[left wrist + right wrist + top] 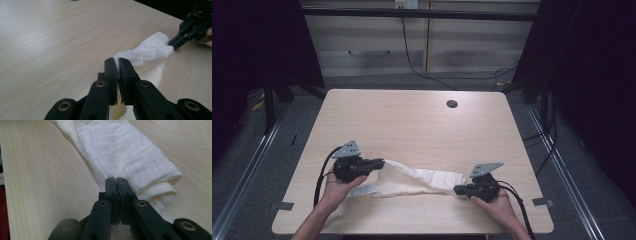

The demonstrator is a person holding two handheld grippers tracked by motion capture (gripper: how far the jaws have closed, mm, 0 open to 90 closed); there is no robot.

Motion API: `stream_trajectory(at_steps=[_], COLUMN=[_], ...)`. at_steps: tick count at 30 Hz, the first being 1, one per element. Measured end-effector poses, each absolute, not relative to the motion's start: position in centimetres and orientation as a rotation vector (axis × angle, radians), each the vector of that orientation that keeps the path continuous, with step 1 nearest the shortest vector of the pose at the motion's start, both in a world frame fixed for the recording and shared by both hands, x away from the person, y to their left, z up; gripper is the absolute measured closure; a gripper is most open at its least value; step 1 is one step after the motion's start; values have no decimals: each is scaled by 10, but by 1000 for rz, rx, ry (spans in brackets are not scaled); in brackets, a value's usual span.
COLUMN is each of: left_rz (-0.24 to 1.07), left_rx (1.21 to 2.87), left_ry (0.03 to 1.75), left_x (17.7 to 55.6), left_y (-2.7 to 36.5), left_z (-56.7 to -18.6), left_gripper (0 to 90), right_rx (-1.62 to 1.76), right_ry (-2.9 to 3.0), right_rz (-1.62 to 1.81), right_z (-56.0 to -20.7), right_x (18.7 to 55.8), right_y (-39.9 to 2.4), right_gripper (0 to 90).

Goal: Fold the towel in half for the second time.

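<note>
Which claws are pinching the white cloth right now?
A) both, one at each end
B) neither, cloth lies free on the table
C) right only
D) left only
A: the left claw is shut on one end of the white cloth and the right claw on the other; each gripper view shows fabric clamped between closed jaws.

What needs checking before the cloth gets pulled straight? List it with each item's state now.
1. Left hand-held gripper shut on the white cloth: ok.
2. Right hand-held gripper shut on the cloth's other end: ok.
3. Cloth flat and unfolded: not ok, it lies bunched and twisted between the two.
4. Label free of the jaws: ok, it lies on the table by the left hand.
5. Table beyond the cloth bare: ok.
6. Depth of each bite: cannot tell.
</note>
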State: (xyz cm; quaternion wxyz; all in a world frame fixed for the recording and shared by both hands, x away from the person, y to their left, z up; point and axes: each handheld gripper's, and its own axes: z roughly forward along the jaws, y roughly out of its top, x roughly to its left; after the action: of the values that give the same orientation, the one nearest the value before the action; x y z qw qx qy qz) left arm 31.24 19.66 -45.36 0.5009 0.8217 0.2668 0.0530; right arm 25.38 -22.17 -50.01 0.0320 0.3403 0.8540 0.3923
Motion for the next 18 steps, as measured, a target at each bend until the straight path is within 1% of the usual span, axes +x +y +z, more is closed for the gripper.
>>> stream_trajectory(at_steps=[5,13,18], left_rz=[118,42,-1], left_rx=[2029,2150,2169], left_ry=[616,574,556], left_x=[298,279,273], left_y=[199,200,202], left_z=[-458,-478,-487], left_gripper=[858,858,858], right_rx=[1076,1079,1072], right_ry=[2621,2616,2615], right_rz=[1205,1205,1184], right_z=[-500,-500,-499], right_x=[253,253,252], right_y=[-221,-221,-220], right_gripper=[889,890,889])
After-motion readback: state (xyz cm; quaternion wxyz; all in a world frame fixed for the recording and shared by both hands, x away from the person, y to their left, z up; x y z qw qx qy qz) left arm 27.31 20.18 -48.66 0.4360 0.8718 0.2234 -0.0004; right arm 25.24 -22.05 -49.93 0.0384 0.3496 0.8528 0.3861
